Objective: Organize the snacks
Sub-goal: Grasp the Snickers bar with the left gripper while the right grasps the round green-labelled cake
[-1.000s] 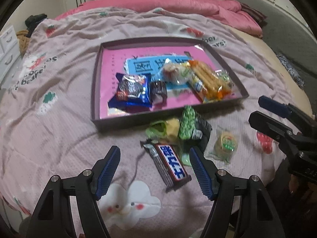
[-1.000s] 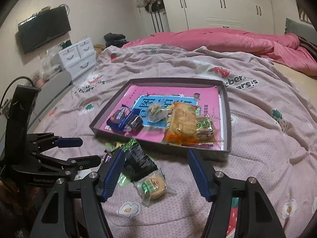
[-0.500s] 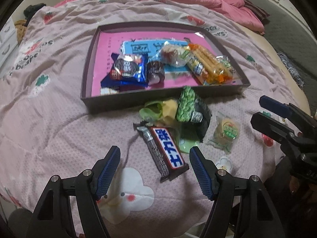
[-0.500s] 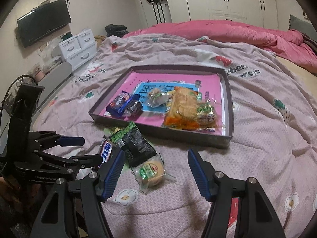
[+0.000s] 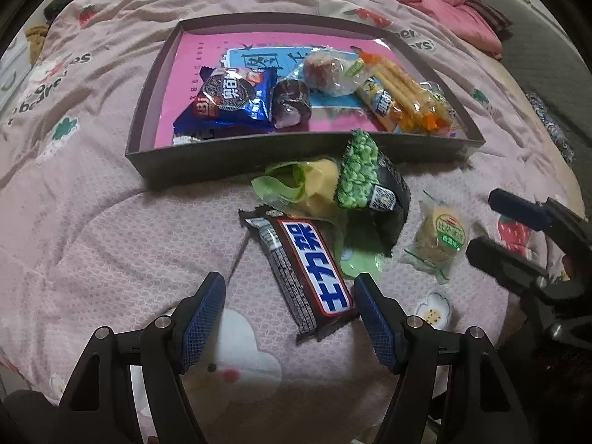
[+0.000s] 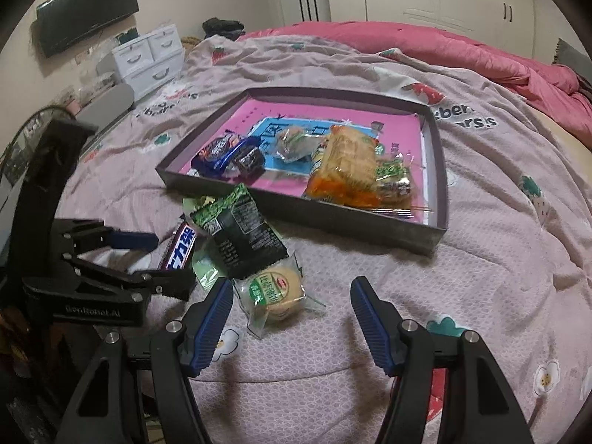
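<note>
1. Left wrist view: the left gripper (image 5: 290,309) stands wide and holds nothing. A brown chocolate bar (image 5: 303,270) with blue-and-white Chinese lettering lies on the pink bedspread (image 5: 92,222), its near end between the blue pads, close to the right-hand pad.
2. At 12 o'clock from the bar lies a yellow-green packet (image 5: 307,185); at 1 o'clock a black-and-green pea snack bag (image 5: 373,188); at 3 o'clock a round wrapped biscuit (image 5: 438,240) with a green label.
3. Beyond them the dark tray (image 5: 259,148) holds a blue cookie pack (image 5: 233,96) and an orange cracker pack (image 5: 403,92).
4. Right wrist view: the right gripper (image 6: 290,314) is also spread wide and empty; the round wrapped biscuit (image 6: 273,290) lies between its fingers, toward the left one.
5. At 9 o'clock the left gripper (image 6: 162,262) reads "GenRobot.AI" on its body; the bedspread (image 6: 481,259) print is only partly legible.
</note>
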The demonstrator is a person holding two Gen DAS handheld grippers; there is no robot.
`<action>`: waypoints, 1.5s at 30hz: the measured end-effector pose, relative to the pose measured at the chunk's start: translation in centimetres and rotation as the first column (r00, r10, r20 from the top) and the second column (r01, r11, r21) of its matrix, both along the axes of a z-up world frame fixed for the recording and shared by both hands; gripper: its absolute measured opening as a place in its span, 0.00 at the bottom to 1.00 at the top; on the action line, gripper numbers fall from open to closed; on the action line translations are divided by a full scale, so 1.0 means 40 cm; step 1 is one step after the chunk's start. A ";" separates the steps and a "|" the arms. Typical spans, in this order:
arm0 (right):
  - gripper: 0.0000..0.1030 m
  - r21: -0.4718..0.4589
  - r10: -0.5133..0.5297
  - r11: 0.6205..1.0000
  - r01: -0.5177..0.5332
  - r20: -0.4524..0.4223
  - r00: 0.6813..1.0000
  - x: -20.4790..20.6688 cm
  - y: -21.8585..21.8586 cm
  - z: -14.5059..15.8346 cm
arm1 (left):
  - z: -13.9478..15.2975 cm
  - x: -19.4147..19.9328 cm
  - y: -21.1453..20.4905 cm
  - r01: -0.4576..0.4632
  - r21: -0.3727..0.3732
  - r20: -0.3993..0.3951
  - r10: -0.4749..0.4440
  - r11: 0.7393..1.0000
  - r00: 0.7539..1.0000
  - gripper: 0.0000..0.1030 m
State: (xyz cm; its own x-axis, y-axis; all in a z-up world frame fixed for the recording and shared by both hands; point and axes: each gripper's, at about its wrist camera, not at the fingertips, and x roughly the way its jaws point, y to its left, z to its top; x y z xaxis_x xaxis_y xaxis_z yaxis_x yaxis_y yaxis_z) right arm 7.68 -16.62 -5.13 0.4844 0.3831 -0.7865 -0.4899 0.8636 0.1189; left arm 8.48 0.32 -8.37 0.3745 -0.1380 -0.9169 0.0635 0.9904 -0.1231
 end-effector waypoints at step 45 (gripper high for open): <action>0.38 0.096 0.005 0.995 -0.009 0.039 0.999 0.044 -0.041 0.023 | 0.026 -0.001 0.057 -0.067 -0.032 0.065 0.069 0.997 0.995 0.28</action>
State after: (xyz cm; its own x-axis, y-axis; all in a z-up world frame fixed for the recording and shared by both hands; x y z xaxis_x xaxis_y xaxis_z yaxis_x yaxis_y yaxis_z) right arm 9.44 -18.26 -4.19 0.5109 0.4592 -0.7267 -0.5016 0.8458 0.1818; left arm 8.44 2.59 -7.35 0.4433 -0.1364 -0.8860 0.0047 0.9887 -0.1499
